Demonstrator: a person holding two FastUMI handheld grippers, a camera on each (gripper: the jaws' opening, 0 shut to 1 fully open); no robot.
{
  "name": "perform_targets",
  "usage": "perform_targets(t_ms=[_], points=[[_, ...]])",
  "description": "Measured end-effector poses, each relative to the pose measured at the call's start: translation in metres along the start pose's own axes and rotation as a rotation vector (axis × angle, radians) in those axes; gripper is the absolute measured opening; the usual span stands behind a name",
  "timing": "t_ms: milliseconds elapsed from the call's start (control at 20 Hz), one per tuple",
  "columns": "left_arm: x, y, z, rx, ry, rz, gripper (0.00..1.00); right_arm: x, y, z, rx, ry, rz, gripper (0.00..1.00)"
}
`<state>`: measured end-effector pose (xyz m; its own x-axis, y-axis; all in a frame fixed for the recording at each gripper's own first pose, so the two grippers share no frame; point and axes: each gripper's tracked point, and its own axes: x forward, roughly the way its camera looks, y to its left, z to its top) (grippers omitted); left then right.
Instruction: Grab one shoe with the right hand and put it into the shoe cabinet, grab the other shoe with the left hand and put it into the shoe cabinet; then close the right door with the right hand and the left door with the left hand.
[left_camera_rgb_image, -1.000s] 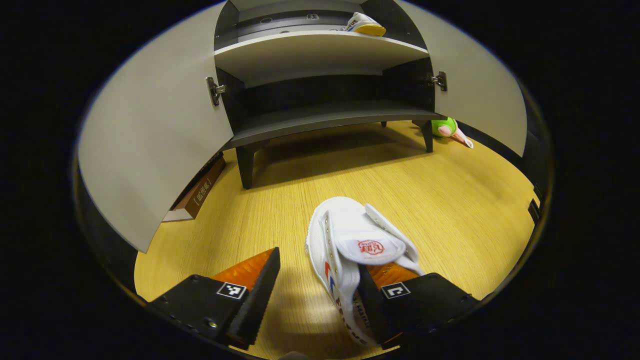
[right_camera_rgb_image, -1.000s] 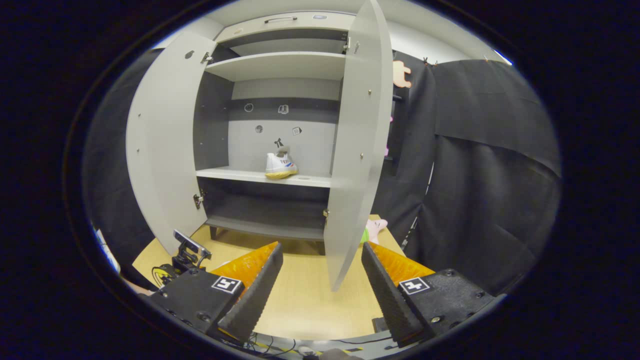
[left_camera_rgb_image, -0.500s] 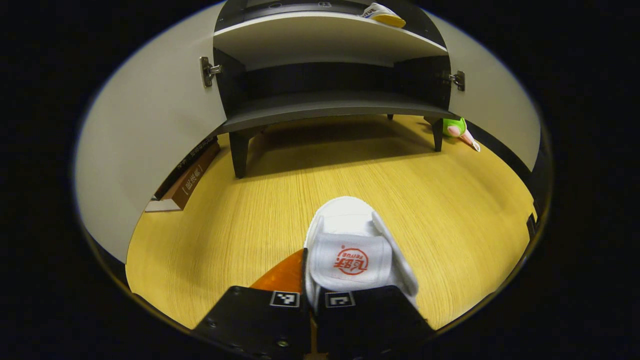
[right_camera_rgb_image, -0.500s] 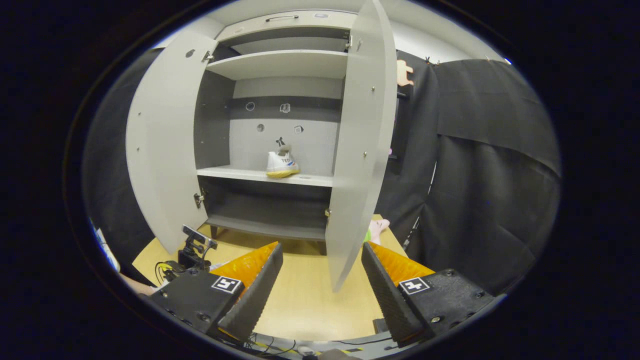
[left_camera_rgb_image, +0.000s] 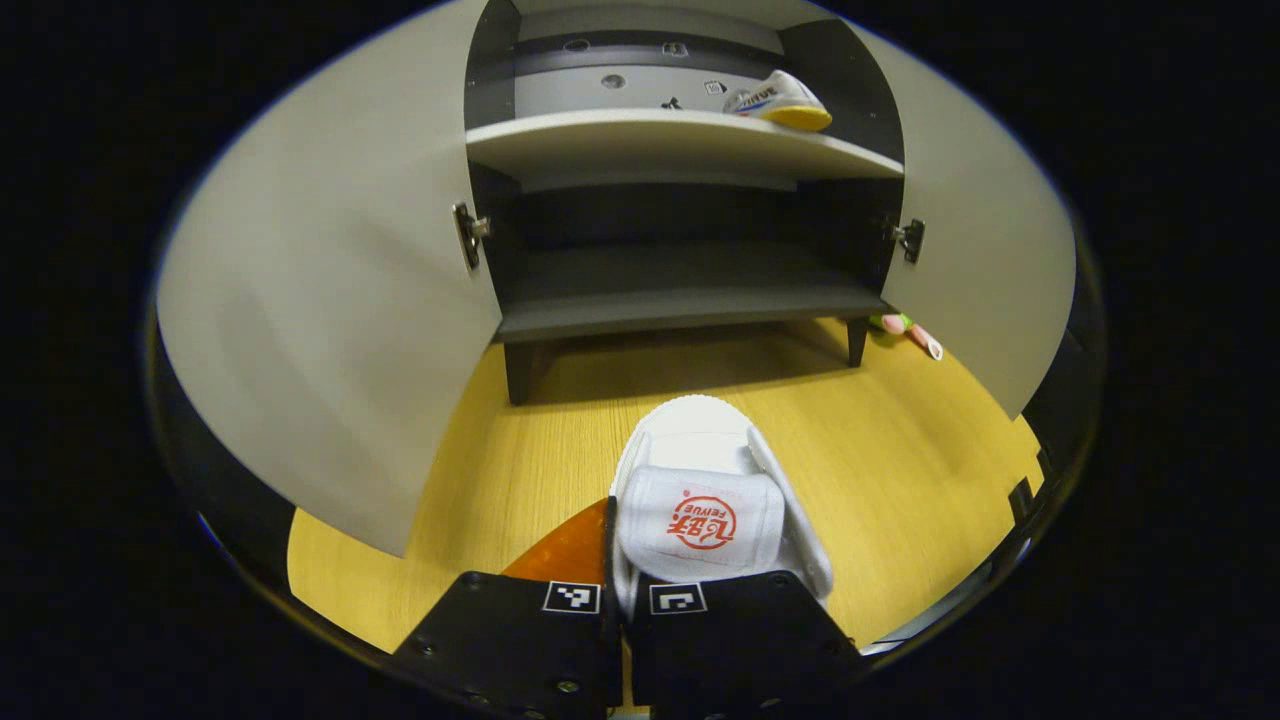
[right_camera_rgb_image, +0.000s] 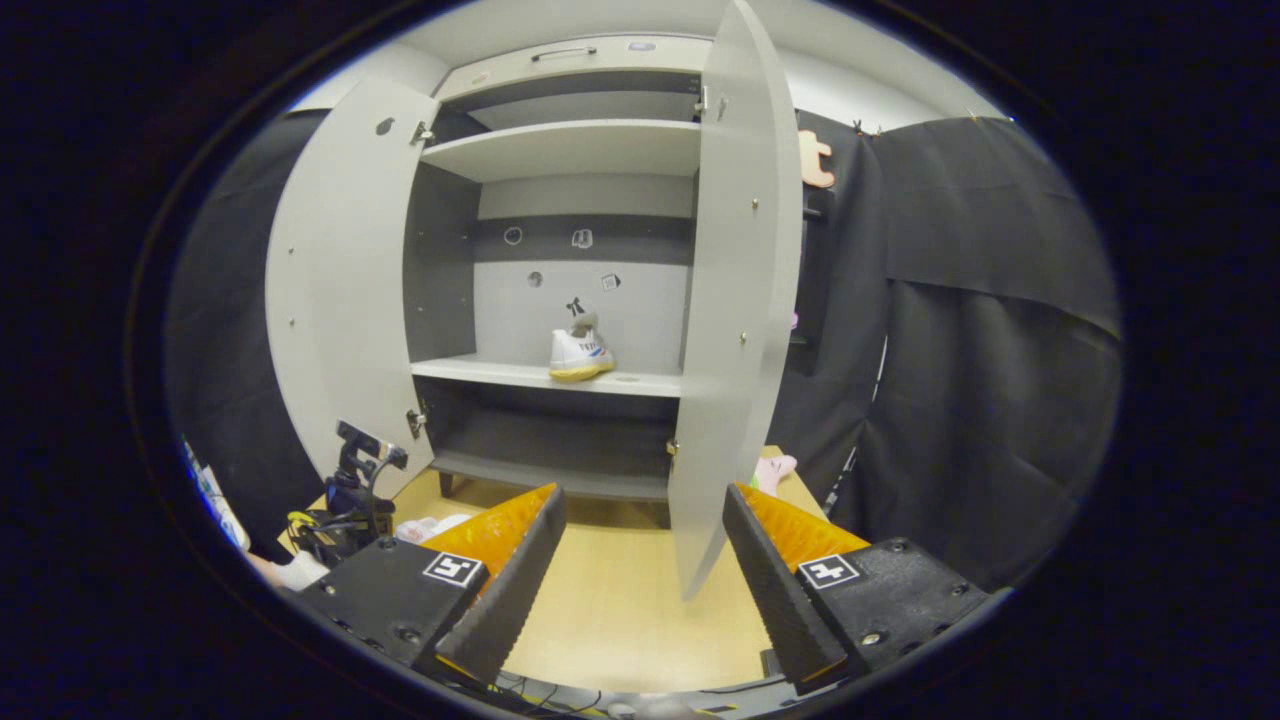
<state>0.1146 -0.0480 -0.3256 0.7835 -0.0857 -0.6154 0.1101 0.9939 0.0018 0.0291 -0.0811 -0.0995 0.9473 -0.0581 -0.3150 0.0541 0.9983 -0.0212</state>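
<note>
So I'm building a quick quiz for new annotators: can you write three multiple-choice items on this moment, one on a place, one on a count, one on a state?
1. Where does the stored shoe sit?
A. middle shelf
B. floor
C. top shelf

2. How many cabinet doors stand open?
A. none
B. one
C. two

3. What is the left gripper doing?
A. hanging open
B. shut on the second shoe
C. pushing a door

Answers: 1 A, it rests on the pale middle shelf. 2 C, the left door and right door are both swung out. 3 B, its fingers clamp the shoe's side.

White shoe (left_camera_rgb_image: 700, 500) gripped; other shoe (right_camera_rgb_image: 579, 352) shelved; cabinet (right_camera_rgb_image: 560, 150) open.
</note>
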Motion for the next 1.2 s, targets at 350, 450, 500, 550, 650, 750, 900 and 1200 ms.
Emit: perform_targets(t_ms=[350,450,500,550,650,750,900,1200], points=[[-0.038,0.015,0.113,0.008,-0.148,0.045,0.04,-0.003,0.014,0.023,-0.016,-0.082,0.063,1.0],[-0.041,0.02,0.149,0.003,-0.189,0.062,0.04,-0.003,0.02,0.027,-0.025,-0.095,0.086,1.0],[-0.04,0.021,0.167,0.001,-0.211,0.066,0.04,-0.003,0.023,0.028,-0.028,-0.1,0.099,1.0],[-0.05,0.017,0.179,0.005,-0.235,0.07,0.04,-0.002,0.026,0.029,-0.032,-0.104,0.113,1.0],[-0.054,0.015,0.209,0.013,-0.287,0.088,0.04,-0.001,0.03,0.031,-0.041,-0.111,0.137,1.0],[-0.06,0.017,0.222,0.024,-0.323,0.114,0.04,0.0,0.033,0.032,-0.053,-0.116,0.158,1.0],[-0.055,0.019,0.216,-0.019,-0.343,0.128,0.04,0.003,0.031,0.033,-0.058,-0.12,0.173,1.0],[-0.063,0.021,0.226,-0.005,-0.377,0.184,0.04,0.014,0.026,0.03,-0.072,-0.103,0.185,1.0]])
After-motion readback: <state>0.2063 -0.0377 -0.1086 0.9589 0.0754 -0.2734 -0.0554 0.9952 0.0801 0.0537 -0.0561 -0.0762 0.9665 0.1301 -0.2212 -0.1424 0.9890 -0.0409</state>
